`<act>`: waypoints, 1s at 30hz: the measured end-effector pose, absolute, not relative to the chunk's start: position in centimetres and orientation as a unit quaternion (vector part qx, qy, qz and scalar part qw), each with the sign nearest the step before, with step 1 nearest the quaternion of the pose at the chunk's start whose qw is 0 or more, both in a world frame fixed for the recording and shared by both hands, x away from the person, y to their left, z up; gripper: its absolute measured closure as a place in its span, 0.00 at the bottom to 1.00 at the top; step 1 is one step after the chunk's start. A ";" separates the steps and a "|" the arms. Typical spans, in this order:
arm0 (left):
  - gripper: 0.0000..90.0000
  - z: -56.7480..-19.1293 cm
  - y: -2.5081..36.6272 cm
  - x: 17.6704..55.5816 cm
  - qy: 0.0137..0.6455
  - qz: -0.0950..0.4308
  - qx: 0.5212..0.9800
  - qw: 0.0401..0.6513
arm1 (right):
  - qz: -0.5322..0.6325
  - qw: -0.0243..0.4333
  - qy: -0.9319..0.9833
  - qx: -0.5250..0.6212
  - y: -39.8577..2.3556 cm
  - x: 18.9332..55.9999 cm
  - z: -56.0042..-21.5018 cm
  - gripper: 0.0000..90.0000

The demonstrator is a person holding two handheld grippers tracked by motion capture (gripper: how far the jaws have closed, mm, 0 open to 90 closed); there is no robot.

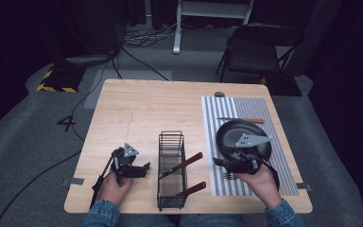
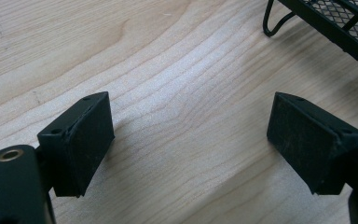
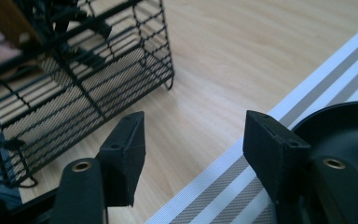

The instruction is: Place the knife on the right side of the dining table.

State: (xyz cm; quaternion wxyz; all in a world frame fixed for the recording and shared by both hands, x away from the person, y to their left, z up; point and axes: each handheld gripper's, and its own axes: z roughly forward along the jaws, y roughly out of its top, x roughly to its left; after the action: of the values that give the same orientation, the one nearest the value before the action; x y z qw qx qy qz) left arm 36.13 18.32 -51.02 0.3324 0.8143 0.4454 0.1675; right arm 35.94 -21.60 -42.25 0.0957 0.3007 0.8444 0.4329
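Note:
A black wire basket (image 1: 171, 140) stands at the table's middle front, with two red-handled utensils (image 1: 189, 162) leaning out of it. To its right a black plate (image 1: 232, 133) lies on a striped placemat (image 1: 253, 106), a knife (image 1: 241, 120) beyond the plate and a fork (image 1: 227, 176) at the mat's near left. My left gripper (image 1: 145, 167) rests left of the basket; its jaws stand open over bare wood (image 2: 191, 140), the basket's foot (image 2: 335, 28) ahead. My right gripper (image 1: 216, 162) hovers at the plate's near edge, open and holding nothing (image 3: 193, 144), between basket (image 3: 74, 74) and plate (image 3: 349, 121).
Bare wood stretches across the table's far left half (image 1: 137, 109). A small dark object (image 1: 219, 94) sits at the far edge by the placemat. A folding chair (image 1: 255, 52) and cables (image 1: 137, 56) lie on the floor beyond the table.

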 end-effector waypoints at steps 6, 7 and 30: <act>0.16 -51.0 18.3 36.1 0.445 0.168 0.814 0.332 | 0.417 0.095 0.859 0.282 -20.1 34.4 -44.8 0.44; 0.16 -51.0 18.3 36.1 0.445 0.168 0.814 0.333 | 0.417 0.095 0.860 0.278 -19.9 34.2 -45.2 0.43; 0.16 -51.0 18.3 36.1 0.446 0.167 0.814 0.333 | 0.401 0.091 0.891 0.191 -15.5 31.9 -51.0 0.31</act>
State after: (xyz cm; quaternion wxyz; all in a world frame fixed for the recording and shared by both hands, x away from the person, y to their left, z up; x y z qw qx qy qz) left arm 36.12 18.32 -51.02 0.3327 0.8140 0.4458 0.1672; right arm 31.93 -15.52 -51.05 0.0907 0.1905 0.8914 0.4011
